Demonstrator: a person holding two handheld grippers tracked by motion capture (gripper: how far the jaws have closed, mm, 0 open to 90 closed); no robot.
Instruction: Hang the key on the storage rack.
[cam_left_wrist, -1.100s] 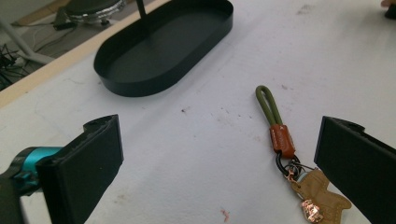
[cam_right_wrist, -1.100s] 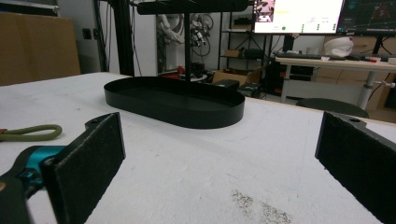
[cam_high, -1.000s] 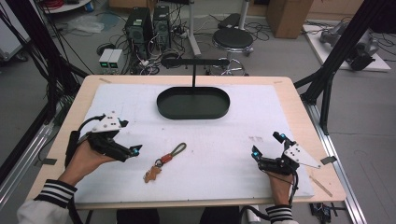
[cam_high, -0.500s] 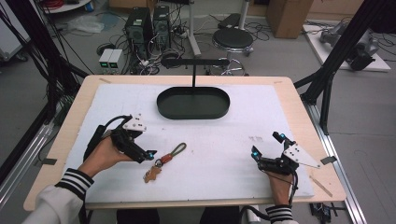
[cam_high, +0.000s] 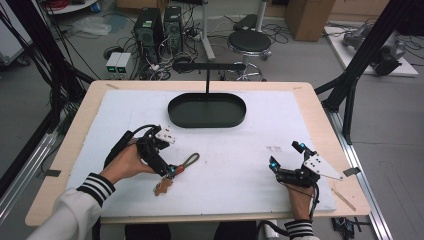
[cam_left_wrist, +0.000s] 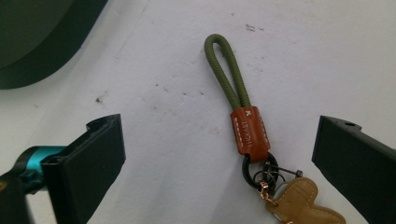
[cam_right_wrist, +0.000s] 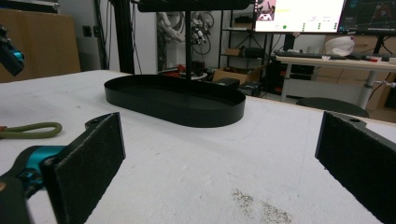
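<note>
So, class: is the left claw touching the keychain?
Apart. In the left gripper view, the left claw is open, with white mat visible between each jaw and the keychain.

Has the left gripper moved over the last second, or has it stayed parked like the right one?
Yes. The left gripper has travelled rightward from near the table's left edge and now straddles the keychain, jaws open.

The left gripper (cam_high: 169, 171) has slid right over the keychain (cam_left_wrist: 250, 135) (jaws spread either side).
</note>
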